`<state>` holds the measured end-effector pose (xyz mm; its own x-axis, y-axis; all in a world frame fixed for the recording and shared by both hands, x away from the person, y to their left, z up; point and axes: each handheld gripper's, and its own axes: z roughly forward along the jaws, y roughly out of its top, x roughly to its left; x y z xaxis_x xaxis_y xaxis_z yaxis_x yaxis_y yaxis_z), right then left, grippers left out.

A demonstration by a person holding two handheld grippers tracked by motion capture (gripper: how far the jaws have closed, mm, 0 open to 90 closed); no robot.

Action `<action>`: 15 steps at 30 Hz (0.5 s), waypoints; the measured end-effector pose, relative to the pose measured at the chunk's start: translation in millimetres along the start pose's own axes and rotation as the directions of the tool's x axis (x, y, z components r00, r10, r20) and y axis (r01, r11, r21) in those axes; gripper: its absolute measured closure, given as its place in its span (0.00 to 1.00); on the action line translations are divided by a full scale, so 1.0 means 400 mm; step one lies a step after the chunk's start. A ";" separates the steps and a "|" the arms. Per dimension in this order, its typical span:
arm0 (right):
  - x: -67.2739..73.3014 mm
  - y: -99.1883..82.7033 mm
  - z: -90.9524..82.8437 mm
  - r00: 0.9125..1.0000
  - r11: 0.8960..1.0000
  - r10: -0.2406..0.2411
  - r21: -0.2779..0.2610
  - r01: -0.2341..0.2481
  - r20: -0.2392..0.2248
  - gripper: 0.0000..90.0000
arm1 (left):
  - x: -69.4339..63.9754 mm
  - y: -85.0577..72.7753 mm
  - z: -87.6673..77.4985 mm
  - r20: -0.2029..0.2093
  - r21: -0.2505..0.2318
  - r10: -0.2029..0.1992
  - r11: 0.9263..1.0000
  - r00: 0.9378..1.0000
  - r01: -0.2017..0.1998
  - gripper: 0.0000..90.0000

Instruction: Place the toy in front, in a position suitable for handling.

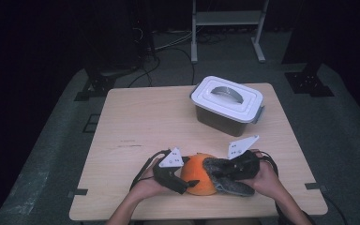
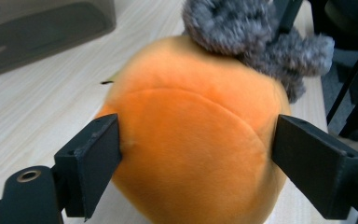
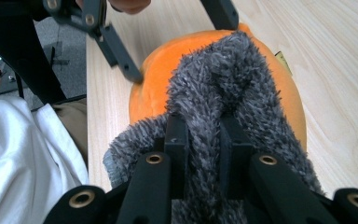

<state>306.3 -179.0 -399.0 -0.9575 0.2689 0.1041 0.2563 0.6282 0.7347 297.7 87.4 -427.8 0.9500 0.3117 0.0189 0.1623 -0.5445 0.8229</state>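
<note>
Claws on the plush: your right gripper (image 1: 225, 174) pinches the grey cloth (image 1: 229, 180); your left gripper (image 1: 187, 183) straddles the orange plush (image 1: 198, 176).
High view: plush at the table's (image 1: 140, 126) near edge, between both claws. Left gripper view: jaws flank the plush, touching its sides. Right gripper view: jaws narrow, clamped on cloth draped over it.

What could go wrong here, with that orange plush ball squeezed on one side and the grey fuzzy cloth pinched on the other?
1. The left gripper spans the round orange plush at its widest part; it may squirt out sideways.
2. The right gripper pinches just a fold of the grey fuzzy cloth; pulling may slide the cloth off the plush.
3. Both sit close to the near edge of the table; a slip could drop the plush off it.
</note>
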 end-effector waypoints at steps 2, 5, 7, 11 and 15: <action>-0.005 0.000 -0.006 1.000 1.000 0.000 0.003 0.000 0.018 0.84 | -0.005 0.003 -0.005 -0.028 -0.008 0.016 1.000 0.999 -0.016 0.34; -0.017 -0.006 -0.021 0.997 1.000 0.027 0.006 -0.028 0.077 0.85 | -0.008 0.008 -0.010 -0.074 -0.030 0.020 0.999 0.997 -0.023 0.44; -0.024 -0.011 -0.033 0.995 0.999 0.052 -0.016 -0.050 0.086 0.85 | -0.007 0.010 -0.011 -0.086 -0.033 0.025 0.999 0.996 -0.027 0.44; -0.007 0.014 -0.052 0.995 0.995 0.036 -0.097 -0.027 0.091 0.85 | -0.012 0.014 -0.011 -0.116 -0.047 0.037 0.998 0.993 -0.042 0.46; -0.003 0.026 -0.035 0.994 0.997 0.021 -0.082 -0.012 0.103 0.84 | -0.018 0.017 -0.013 -0.113 -0.040 0.056 0.997 0.992 -0.060 0.45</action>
<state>308.1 -183.0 -381.8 -0.9332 0.3559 0.0498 0.2565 0.5625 0.7860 290.7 85.3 -419.3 0.9212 0.3672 0.1289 0.0938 -0.5309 0.8422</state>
